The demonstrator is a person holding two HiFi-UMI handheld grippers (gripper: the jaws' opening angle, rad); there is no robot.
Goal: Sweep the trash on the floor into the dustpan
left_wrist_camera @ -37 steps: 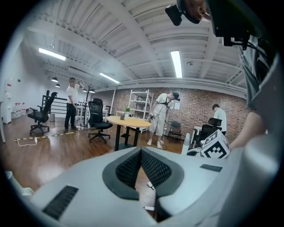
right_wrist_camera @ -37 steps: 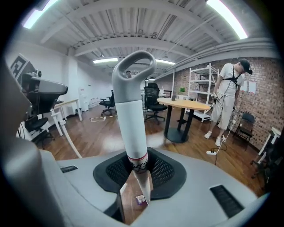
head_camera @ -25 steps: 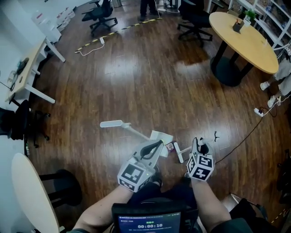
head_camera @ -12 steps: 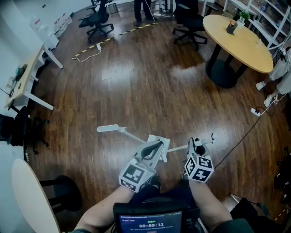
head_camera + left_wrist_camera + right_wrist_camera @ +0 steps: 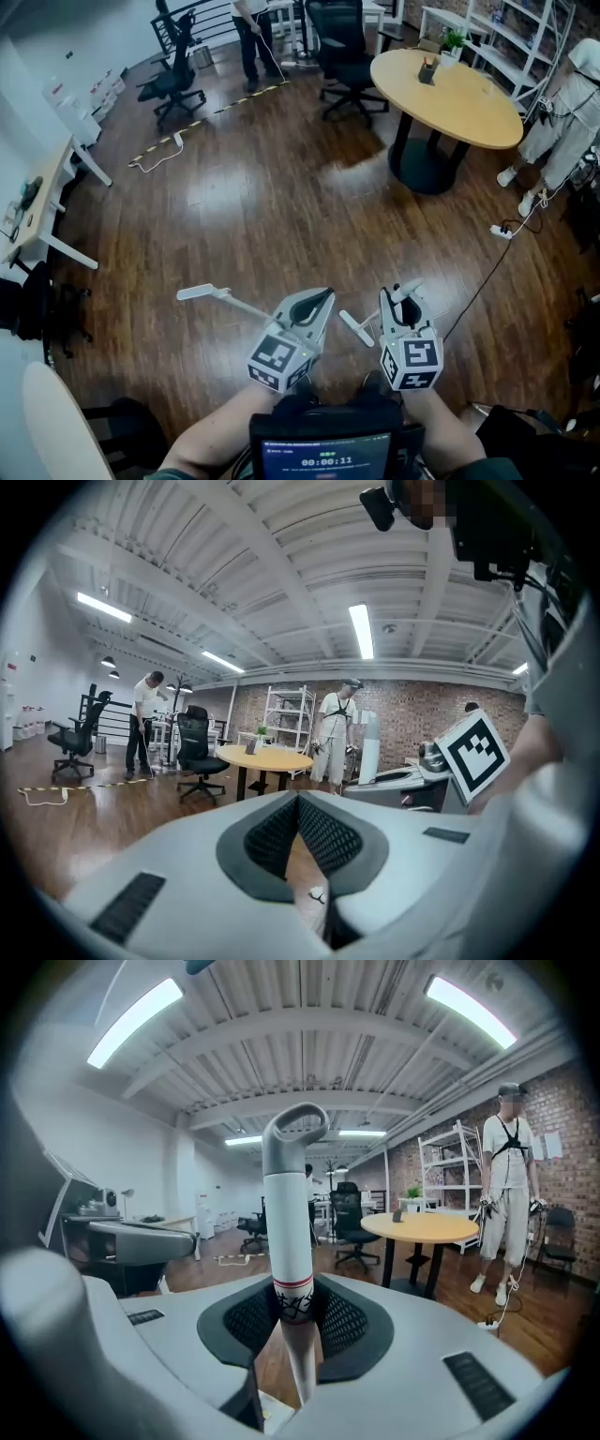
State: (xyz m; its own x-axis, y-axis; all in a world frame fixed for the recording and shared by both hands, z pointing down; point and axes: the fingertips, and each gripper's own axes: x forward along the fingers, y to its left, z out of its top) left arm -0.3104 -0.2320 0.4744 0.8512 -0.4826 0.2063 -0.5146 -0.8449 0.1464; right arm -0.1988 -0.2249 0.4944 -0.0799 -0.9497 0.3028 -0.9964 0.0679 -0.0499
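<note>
The right gripper (image 5: 401,302) has its fingers (image 5: 342,1321) clenched on the white broom handle (image 5: 289,1232), looped end pointing away, while the left gripper (image 5: 319,302) has its fingers (image 5: 272,836) pressed together at the tips, the dustpan handle (image 5: 220,300) slanting leftward from beneath it over the wooden floor (image 5: 281,187).
</note>
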